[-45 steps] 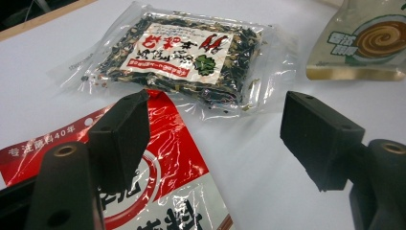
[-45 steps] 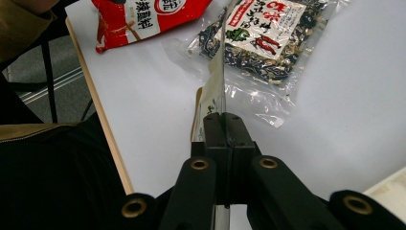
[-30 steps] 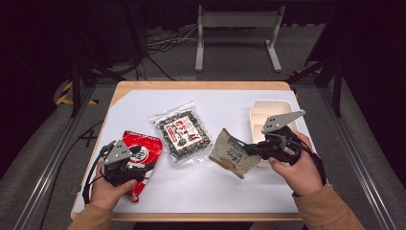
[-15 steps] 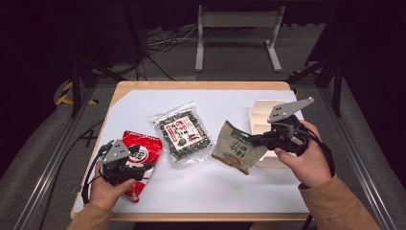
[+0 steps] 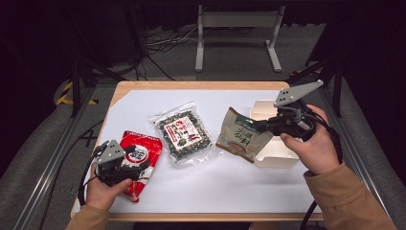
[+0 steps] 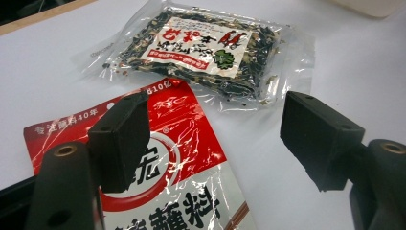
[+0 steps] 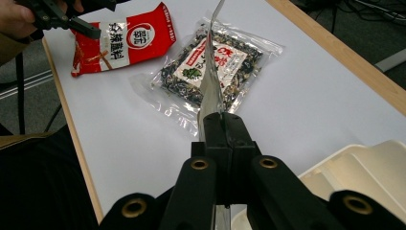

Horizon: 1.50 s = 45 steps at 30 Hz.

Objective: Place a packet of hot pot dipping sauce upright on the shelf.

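A beige-and-green pouch (image 5: 239,136) hangs in the air beside the white tray (image 5: 275,158), pinched at its right edge by my right gripper (image 5: 258,127), which is shut on it. In the right gripper view the pouch (image 7: 209,96) stands edge-on above the closed jaws of that gripper (image 7: 222,124). At the front left, my left gripper (image 5: 139,163) rests open over a red sauce packet (image 5: 139,153) lying flat. In the left gripper view its jaws (image 6: 215,139) stand wide apart, one over the red packet (image 6: 191,158), the other over bare table.
A clear bag of dark dried food (image 5: 184,134) lies mid-table between the red packet and the pouch. The white tray's rim (image 7: 364,177) sits just below my right gripper. The white tabletop (image 5: 215,191) has a wooden border.
My right gripper has lifted the pouch off the table and carried it up and right, toward the white tray. The left gripper and the red packet stay where they were.
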Each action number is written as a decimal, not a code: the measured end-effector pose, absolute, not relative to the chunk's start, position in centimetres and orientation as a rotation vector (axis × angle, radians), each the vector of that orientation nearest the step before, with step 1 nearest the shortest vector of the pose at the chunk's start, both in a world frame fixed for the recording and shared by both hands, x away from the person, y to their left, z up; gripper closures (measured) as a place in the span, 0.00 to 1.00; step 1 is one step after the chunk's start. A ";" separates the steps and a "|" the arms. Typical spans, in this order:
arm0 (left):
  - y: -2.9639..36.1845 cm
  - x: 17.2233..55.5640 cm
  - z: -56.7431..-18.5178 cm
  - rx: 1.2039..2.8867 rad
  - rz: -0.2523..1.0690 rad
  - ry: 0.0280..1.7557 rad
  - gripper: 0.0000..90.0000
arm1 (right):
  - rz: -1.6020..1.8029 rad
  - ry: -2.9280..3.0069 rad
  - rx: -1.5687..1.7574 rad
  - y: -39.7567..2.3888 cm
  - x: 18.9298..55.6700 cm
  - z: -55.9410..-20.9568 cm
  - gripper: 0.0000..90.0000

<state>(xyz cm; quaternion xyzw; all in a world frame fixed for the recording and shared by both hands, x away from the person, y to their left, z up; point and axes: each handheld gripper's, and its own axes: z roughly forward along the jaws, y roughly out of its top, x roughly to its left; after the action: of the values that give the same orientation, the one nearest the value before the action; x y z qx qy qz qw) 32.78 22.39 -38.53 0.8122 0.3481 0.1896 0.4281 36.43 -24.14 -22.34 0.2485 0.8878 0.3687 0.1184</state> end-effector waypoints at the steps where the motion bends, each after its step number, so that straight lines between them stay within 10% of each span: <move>1: 22.5 32.8 -38.5 2.024 0.471 0.873 0.29 | 1.075 2.593 0.721 -24.2 36.6 -22.1 1.00; 45: 24.8 33.6 -39.1 1.920 0.498 0.984 0.28 | 0.906 2.444 0.713 -29.4 43.3 -18.6 1.00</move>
<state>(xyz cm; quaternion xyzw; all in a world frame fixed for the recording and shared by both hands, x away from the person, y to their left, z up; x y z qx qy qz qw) 33.59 24.83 -39.14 0.7754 0.3977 0.2011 0.4473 43.29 -29.36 -18.60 0.2577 0.8826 0.3274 0.2178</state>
